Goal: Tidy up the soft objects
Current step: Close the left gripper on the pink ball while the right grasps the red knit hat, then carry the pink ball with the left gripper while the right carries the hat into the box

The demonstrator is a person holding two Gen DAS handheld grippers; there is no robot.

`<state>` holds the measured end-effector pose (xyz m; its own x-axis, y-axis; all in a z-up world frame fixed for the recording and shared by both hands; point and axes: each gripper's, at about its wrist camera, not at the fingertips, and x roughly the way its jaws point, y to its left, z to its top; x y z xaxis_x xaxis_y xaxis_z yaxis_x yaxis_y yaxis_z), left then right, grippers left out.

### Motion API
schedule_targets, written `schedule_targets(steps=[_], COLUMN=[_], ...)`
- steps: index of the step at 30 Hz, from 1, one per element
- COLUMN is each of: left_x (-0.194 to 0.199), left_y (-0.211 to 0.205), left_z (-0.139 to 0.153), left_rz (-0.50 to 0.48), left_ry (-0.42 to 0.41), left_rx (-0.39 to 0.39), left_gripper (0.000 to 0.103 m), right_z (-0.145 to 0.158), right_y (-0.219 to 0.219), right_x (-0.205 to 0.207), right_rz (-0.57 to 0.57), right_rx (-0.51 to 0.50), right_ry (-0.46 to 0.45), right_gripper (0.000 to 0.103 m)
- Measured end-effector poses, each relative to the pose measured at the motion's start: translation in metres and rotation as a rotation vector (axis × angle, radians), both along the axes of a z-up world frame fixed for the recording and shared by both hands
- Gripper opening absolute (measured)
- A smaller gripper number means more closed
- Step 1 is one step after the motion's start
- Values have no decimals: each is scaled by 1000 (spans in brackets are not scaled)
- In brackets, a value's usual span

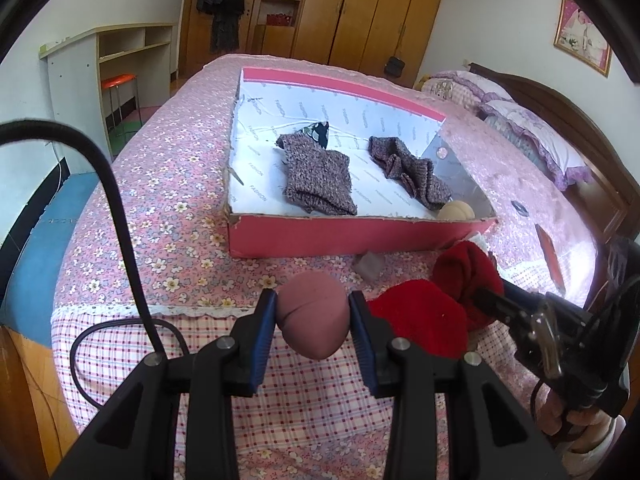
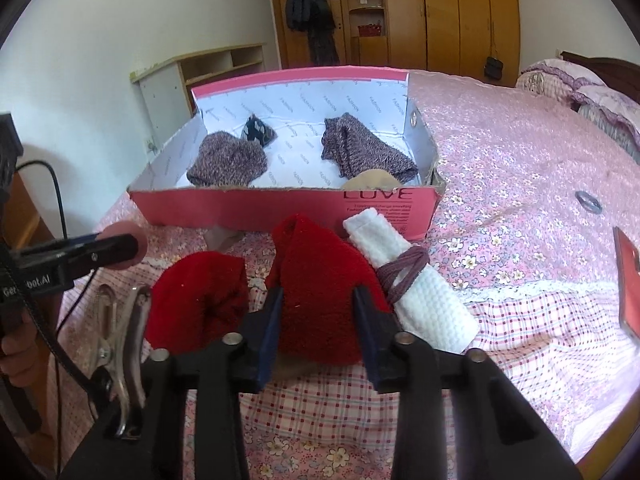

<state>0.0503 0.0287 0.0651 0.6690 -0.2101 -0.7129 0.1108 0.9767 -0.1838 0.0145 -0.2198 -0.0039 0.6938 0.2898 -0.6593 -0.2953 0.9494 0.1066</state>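
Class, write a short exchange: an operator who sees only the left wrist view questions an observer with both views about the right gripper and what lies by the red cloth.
Operator: Is the right gripper holding anything? I see it only side-on.
Observer: Yes, its pads press both sides of the taller red cloth.
Operator: What lies behind that cloth, near the pink box?
Observer: A rolled white cloth, tied with a purple cord, right beside the red one.
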Motion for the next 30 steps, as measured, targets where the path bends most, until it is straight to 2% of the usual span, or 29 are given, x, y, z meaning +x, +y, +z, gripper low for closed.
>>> schedule_targets(steps=[5, 11, 16, 25, 30], left_x=[-6, -13, -15, -8, 2], left_y=[6, 6, 9, 19, 15], left_z=[5, 11, 17, 28, 35], left_rz=[17, -1, -39, -148, -224], left_ry=[-16, -53, -86, -107, -111], left_rx=[-13, -46, -56, -77, -60], left_gripper=[38, 38, 38, 38, 38], right_z=[6, 35, 55, 63, 72], right_y=[-1, -8, 0, 23, 25], right_x=[-4, -19, -34, -43, -36], right_rz=[0, -8, 1, 0, -34], right_rx=[12, 85, 90, 117, 143], right_ry=[-9, -42, -76, -26, -8], right_gripper=[23, 21, 21, 21, 21])
